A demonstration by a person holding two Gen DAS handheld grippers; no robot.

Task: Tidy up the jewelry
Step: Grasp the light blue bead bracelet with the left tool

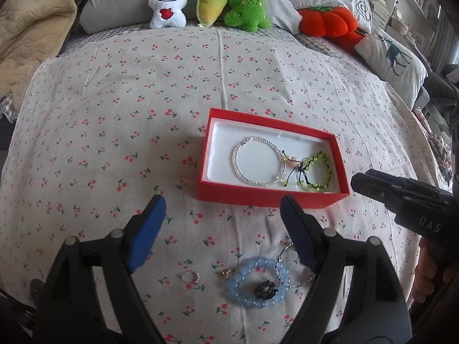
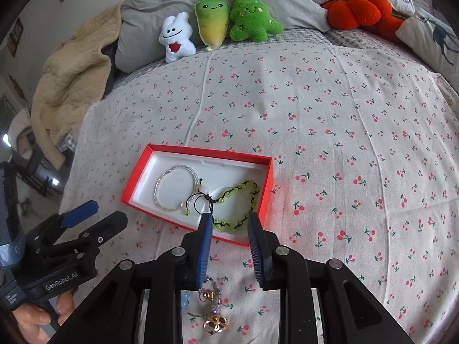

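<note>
A red box (image 1: 266, 195) with a white lining lies on the bed and holds a clear bead bracelet (image 1: 258, 162) and a green braided bracelet (image 1: 317, 172); it also shows in the right wrist view (image 2: 134, 172). My left gripper (image 1: 221, 212) is open and empty, just in front of the box. Below it lie a blue bead bracelet (image 1: 252, 283), a dark charm (image 1: 265, 289), a thin beaded bracelet (image 1: 282, 269), a small ring (image 1: 189, 276) and a gold piece (image 1: 228, 272). My right gripper (image 2: 229, 223) is open and empty over the box's near edge. Gold pieces (image 2: 215, 324) lie beneath it.
Plush toys (image 1: 169, 4) and pillows (image 1: 393, 57) line the head of the bed. A beige blanket (image 1: 31, 23) lies at the far left. The cherry-print sheet (image 1: 114, 114) spreads around the box.
</note>
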